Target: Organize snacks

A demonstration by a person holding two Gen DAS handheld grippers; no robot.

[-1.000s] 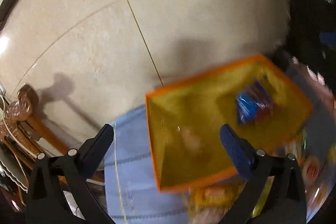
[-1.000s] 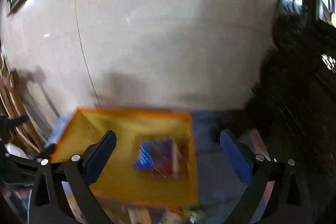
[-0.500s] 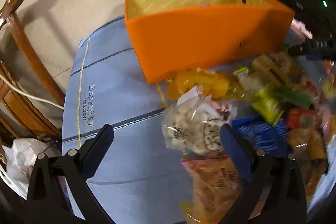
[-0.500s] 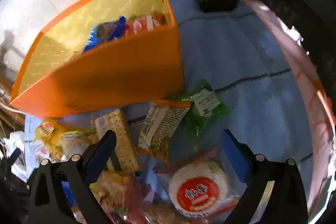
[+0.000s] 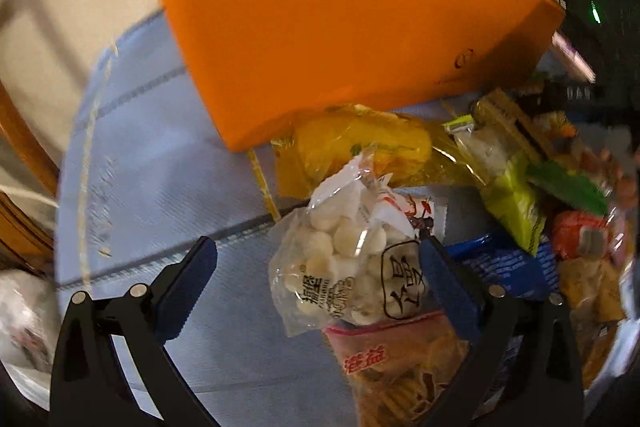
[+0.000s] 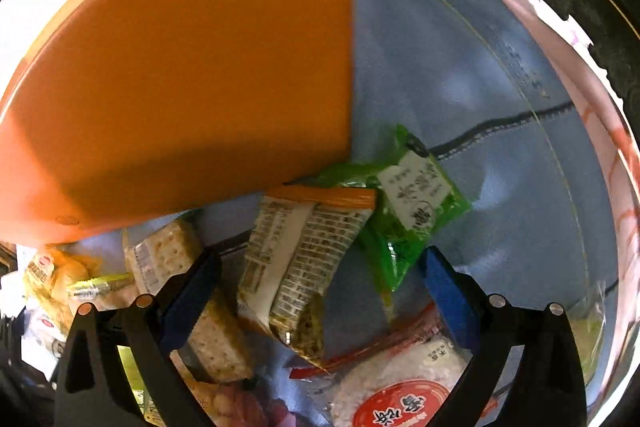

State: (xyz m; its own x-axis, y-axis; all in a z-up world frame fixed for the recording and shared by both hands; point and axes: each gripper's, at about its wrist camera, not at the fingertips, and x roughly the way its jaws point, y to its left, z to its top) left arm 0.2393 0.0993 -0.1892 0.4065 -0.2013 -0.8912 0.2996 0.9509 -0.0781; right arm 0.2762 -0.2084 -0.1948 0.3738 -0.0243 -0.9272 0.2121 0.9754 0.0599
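An orange box (image 5: 352,35) stands on a blue cloth (image 5: 160,187), with a pile of snack packets in front of it. My left gripper (image 5: 316,267) is open just above the pile. A clear bag of white balls (image 5: 344,263) lies between its fingers, close to the right one, and the pads do not press it. My right gripper (image 6: 318,287) points down at the pile beside the orange box (image 6: 180,87). Its jaws are closing, still wide. A beige packet with an orange top (image 6: 296,259) lies between them, untouched. The box's inside is hidden.
In the left wrist view a yellow bag (image 5: 360,147), a lime-green packet (image 5: 512,203) and a blue packet (image 5: 500,263) lie nearby. The right wrist view shows a green packet (image 6: 408,211), a cracker pack (image 6: 176,267) and a round rice cake (image 6: 400,387). A wooden chair (image 5: 24,147) stands left.
Both grippers have come down from over the orange box to the snack pile in front of it and tilted downward. The box's inside, seen before, is out of sight.
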